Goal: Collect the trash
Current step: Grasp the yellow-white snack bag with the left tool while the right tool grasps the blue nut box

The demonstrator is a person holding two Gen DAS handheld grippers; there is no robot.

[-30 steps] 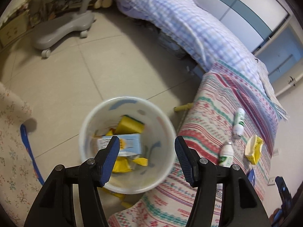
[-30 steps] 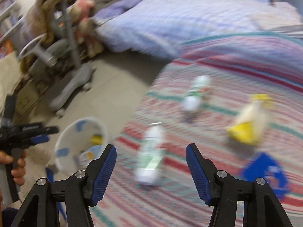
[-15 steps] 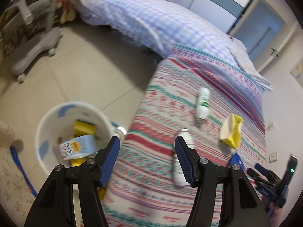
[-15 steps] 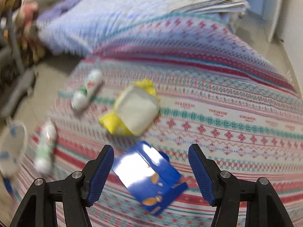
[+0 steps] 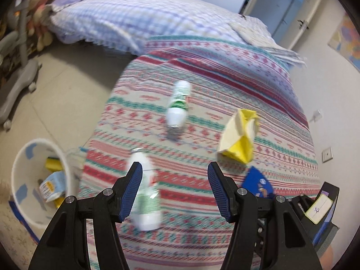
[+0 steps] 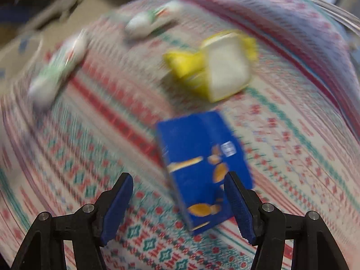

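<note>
On the striped bedspread [image 5: 225,85] lie two white bottles with green labels, a crushed yellow carton [image 5: 238,135] and a blue snack box [image 5: 257,181]. My left gripper [image 5: 175,180] is open and hovers over the bed, with the nearer bottle [image 5: 146,191] just beside its left finger. The far bottle [image 5: 177,105] lies further up. My right gripper [image 6: 178,191] is open low over the blue snack box [image 6: 200,157], which stands between its fingers close to the right one. The yellow carton [image 6: 216,67] and both bottles [image 6: 148,20] [image 6: 58,67] lie beyond, blurred.
A white bin [image 5: 22,164] holding yellow and blue trash stands on the tiled floor left of the bed. A blue checked quilt [image 5: 126,20] covers the bed's far end. A grey chair base [image 5: 20,78] is at the far left. The other hand-held gripper [image 5: 319,209] shows at lower right.
My left gripper swung from above the bin to over the bed, near the closer bottle. My right gripper turned and dropped onto the blue box, which now sits between its fingers.
</note>
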